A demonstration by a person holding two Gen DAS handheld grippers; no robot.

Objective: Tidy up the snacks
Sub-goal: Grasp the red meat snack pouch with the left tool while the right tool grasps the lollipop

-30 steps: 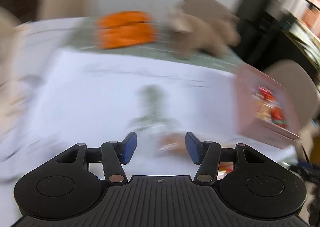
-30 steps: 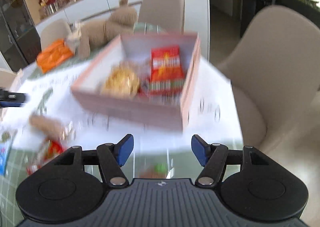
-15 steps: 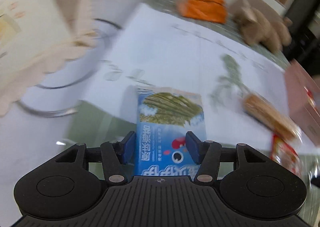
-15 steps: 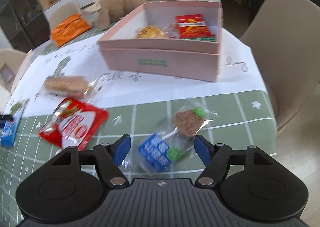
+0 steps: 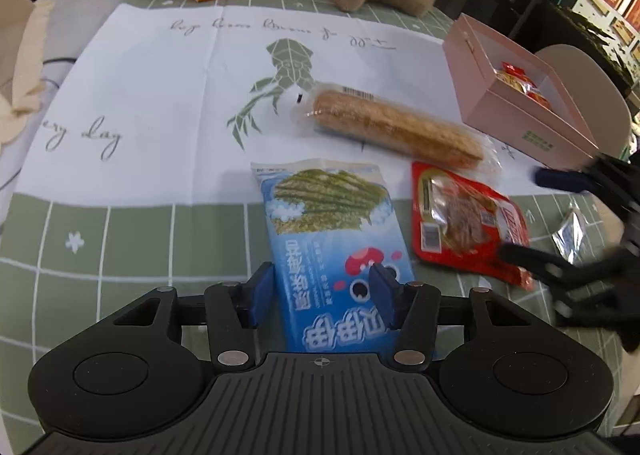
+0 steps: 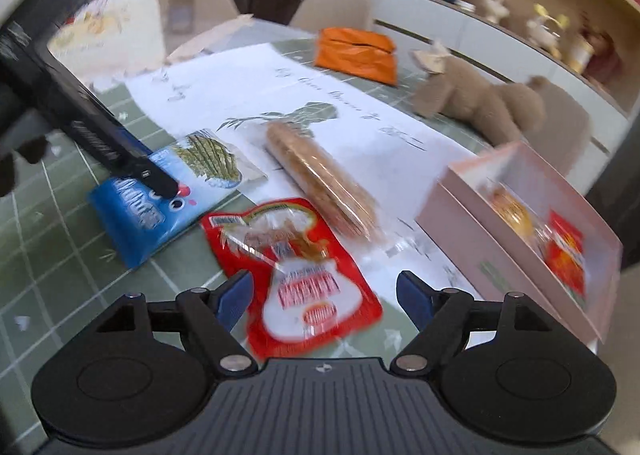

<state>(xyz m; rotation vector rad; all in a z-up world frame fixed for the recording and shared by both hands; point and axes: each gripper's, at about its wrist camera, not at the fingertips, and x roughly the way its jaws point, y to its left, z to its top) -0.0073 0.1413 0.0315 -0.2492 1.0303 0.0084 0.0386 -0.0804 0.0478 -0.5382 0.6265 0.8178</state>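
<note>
The white paper sheet (image 5: 160, 95) on the tabletop carries cursive handwriting: near its left edge the words "day" and part of a word ending "ery" can be read, while the line along its far edge is not legible. The blue snack packet (image 5: 336, 239) bears large white Chinese characters, too distorted to read. A barcode sits on the cracker roll (image 5: 396, 127). Print on the red pouch (image 6: 296, 267) is blurred.
</note>
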